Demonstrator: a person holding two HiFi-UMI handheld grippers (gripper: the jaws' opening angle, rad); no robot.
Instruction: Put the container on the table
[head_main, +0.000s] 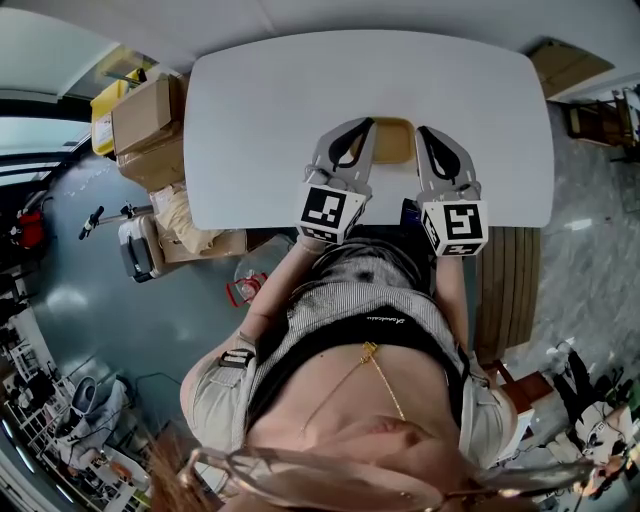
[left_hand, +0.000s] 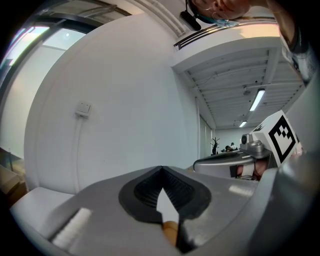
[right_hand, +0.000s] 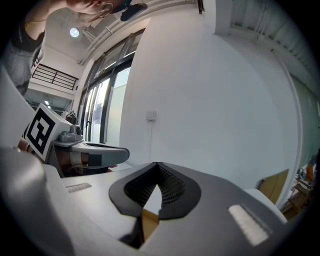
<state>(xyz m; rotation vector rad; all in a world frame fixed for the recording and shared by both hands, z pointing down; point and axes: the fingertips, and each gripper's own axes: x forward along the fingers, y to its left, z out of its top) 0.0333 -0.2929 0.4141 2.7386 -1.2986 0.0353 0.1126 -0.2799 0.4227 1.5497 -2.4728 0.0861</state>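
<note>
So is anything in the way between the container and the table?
No, nothing I can see. Both the left gripper and right gripper grip the container, and the table beneath looks bare.

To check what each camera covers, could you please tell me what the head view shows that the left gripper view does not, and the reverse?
Only the head view shows the white table's full outline, the tan container's body over it, and cardboard boxes beside the table. Only the left gripper view shows a wall switch and ceiling lights. Both show the left gripper, its fingers closed on the container's tan edge, and the right gripper alongside.
</note>
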